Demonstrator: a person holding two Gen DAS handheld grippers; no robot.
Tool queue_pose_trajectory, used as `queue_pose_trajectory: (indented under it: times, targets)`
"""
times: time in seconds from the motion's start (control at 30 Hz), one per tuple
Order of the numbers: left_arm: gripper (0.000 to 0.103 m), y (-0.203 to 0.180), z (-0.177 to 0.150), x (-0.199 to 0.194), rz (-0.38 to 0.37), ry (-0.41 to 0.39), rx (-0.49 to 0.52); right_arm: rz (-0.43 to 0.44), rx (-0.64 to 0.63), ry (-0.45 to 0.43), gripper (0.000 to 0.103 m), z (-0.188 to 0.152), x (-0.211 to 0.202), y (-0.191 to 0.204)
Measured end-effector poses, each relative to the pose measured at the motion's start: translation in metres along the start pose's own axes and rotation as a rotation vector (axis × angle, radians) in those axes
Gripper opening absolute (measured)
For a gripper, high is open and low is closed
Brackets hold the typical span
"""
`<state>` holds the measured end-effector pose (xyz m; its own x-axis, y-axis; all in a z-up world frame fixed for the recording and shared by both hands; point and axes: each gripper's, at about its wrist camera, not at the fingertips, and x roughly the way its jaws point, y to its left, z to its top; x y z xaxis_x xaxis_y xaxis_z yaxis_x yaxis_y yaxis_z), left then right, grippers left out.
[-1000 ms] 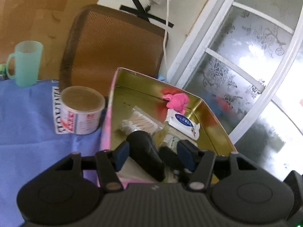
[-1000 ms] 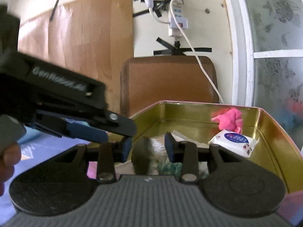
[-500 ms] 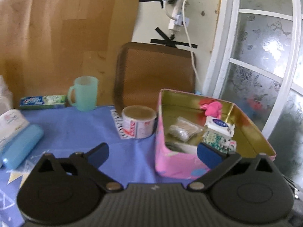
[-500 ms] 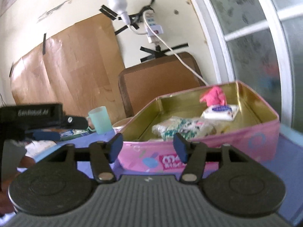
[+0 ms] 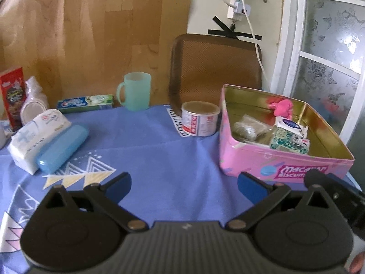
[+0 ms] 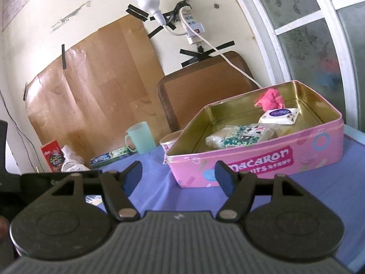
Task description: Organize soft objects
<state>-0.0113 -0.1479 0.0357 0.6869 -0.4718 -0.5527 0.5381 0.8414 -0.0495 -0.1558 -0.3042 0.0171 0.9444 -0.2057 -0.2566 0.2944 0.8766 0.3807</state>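
Both tools are empty with fingers spread wide: the left tool (image 5: 183, 183) hovers over the blue-clothed tabletop (image 5: 146, 150), the right tool (image 6: 179, 175) just near of the pink tin (image 6: 262, 159). The tin sits at the right of the tabletop and holds a pink cloth (image 5: 282, 107) in its far corner, a white tissue pack (image 6: 279, 115), a patterned pack (image 6: 239, 135) and a bag of swabs (image 5: 248, 129). At far left lie a wipes pack (image 5: 38, 134) and a blue case (image 5: 62, 147), touching.
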Motion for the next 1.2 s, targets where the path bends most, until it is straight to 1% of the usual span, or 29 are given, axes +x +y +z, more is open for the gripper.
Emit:
queue_pose_trajectory:
  times: [0.2, 0.63, 0.83, 1.03, 1.2]
  targets:
    - [0.103, 0.001, -0.001, -0.009, 0.028, -0.029, 0.02, 0.002, -0.007, -0.013, 0.074, 0.0, -0.003, 0.005]
    - [0.103, -0.007, -0.012, -0.011, 0.047, -0.026, 0.076, -0.011, 0.002, -0.004, 0.075, -0.005, -0.002, 0.007]
    - [0.103, -0.013, -0.016, -0.015, 0.094, -0.047, 0.118, -0.021, 0.013, -0.014, 0.075, -0.005, -0.003, 0.006]
    - [0.103, -0.021, -0.018, -0.018, 0.115, -0.06, 0.154, -0.033, 0.021, -0.019, 0.076, -0.007, -0.004, 0.005]
    - [0.103, -0.023, -0.02, -0.018, 0.112, -0.056, 0.166, -0.037, 0.022, -0.03, 0.076, -0.007, -0.006, 0.003]
